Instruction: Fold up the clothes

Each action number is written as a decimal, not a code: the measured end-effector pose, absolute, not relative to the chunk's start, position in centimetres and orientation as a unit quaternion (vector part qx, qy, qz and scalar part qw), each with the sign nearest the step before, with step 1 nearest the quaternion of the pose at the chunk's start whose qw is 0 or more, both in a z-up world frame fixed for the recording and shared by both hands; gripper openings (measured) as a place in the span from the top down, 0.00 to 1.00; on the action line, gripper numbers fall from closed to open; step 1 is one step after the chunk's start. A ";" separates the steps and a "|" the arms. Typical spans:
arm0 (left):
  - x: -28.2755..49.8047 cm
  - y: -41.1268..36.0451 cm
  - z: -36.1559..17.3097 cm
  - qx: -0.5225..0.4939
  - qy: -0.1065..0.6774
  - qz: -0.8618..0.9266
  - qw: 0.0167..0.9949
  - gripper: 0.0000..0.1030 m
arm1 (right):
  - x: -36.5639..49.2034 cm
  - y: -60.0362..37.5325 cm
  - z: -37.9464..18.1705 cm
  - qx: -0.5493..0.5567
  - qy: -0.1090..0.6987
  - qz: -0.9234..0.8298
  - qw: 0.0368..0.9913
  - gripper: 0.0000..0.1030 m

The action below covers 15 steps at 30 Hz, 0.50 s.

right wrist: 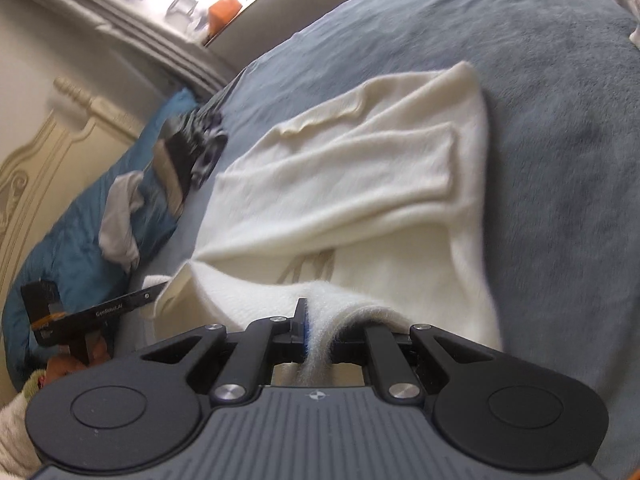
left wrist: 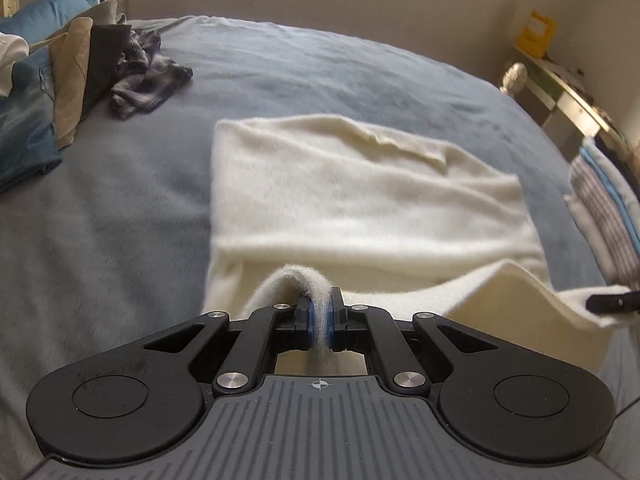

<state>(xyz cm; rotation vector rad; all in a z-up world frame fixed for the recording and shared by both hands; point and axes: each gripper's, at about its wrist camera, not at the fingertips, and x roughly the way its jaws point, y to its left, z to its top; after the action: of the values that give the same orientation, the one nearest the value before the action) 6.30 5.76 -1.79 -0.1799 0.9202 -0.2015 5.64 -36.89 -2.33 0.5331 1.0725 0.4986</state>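
A cream knit garment (left wrist: pixel 360 192) lies partly folded on a grey-blue bedspread (left wrist: pixel 120 220). My left gripper (left wrist: pixel 320 326) is shut on the near hem of it, and a band of the fabric arches up between the blue pads. The right gripper's tip (left wrist: pixel 612 302) shows at the right edge, holding the other near corner. In the right wrist view the same garment (right wrist: pixel 360 184) stretches away, and my right gripper (right wrist: pixel 320 340) is shut on its thick hem. The left gripper (right wrist: pixel 92 312) appears at the left there, pinching the far corner.
A heap of clothes (left wrist: pixel 60 92) in blue, tan and dark plaid sits at the bed's far left. Folded striped items (left wrist: pixel 604 208) are stacked at the right edge. A shelf with a yellow box (left wrist: pixel 536 32) stands beyond. A cream carved headboard (right wrist: pixel 48 160) borders the bed.
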 end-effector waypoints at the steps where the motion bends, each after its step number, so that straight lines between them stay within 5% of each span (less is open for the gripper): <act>1: 6.9 5.8 -1.8 -0.088 0.441 -0.097 0.888 0.96 | 6.3 -36.9 -2.5 0.252 0.498 0.229 0.797 0.93; 15: 15.1 6.5 -4.0 -0.133 0.421 -0.090 0.893 0.96 | 15.6 -37.2 -5.0 0.291 0.481 0.196 0.803 0.92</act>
<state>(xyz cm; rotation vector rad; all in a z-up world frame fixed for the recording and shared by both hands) 15.08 6.52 -3.96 -0.2754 0.8742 -0.1863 15.59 -37.19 -5.02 0.6244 1.0310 0.4205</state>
